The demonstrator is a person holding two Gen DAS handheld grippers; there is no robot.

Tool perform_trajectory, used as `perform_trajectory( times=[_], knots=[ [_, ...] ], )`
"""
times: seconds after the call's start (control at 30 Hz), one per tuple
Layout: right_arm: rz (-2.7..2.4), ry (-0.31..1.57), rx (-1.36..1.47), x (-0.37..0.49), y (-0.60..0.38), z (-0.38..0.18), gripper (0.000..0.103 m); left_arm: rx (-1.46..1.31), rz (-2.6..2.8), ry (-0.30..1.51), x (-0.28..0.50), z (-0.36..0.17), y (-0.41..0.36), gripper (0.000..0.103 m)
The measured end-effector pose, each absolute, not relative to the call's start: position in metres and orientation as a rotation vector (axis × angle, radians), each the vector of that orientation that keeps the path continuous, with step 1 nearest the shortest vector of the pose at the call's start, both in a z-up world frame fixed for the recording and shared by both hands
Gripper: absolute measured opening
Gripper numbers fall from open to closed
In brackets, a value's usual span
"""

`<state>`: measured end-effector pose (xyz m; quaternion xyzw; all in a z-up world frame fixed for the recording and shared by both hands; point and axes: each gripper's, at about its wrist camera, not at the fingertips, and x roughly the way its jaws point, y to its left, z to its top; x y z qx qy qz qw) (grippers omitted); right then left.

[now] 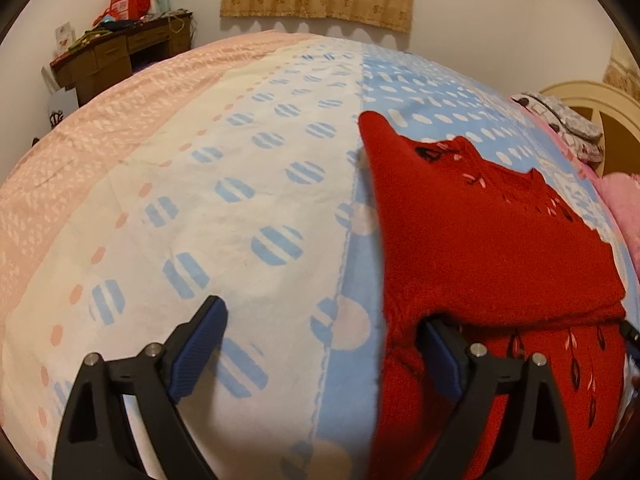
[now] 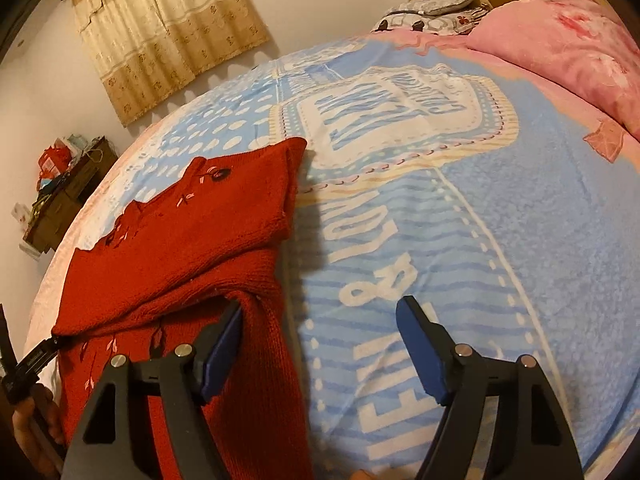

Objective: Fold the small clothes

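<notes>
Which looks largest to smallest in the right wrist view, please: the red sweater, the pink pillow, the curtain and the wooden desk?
1. Red sweater, though nearness to the camera inflates it.
2. Curtain and pink pillow: too alike to rank.
3. Wooden desk, far off.

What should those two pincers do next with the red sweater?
Probably close both and lift the near edge. The left gripper and right gripper are open, each with one finger at the red sweater, which looks only partly folded on the bedspread.
</notes>
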<state>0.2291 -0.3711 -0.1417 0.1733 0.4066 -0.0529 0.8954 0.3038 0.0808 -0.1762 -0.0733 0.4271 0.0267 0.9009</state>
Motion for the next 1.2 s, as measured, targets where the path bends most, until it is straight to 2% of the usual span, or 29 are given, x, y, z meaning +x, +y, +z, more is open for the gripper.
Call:
perform_trajectory(
  times=[0.17,0.33,0.57,0.7,0.8,1.2],
  knots=[
    [-0.165,0.786,0.276,0.211,-0.371,-0.116,0.077,-0.117,0.048,0.804,0.271,-0.155,0.08,0.093],
    [-0.037,0.753,0.2,0.224,-0.339,-0.1,0.077,-0.139,0.067,0.728,0.278,-0.131,0.079,0.099],
    [0.077,0.795,0.107,0.262,-0.295,-0.117,0.077,-0.006,0.148,0.825,0.313,-0.16,0.063,0.101],
    [0.068,0.837,0.122,0.262,-0.303,-0.134,0.076,-0.03,0.131,0.849,0.309,-0.173,0.072,0.103],
    [0.051,0.896,0.139,0.259,-0.314,-0.149,0.076,-0.031,0.12,0.845,0.309,-0.173,0.071,0.103],
    [0.05,0.869,0.128,0.219,-0.322,-0.133,0.076,-0.033,0.006,0.822,0.261,-0.151,0.061,0.103]
  ],
)
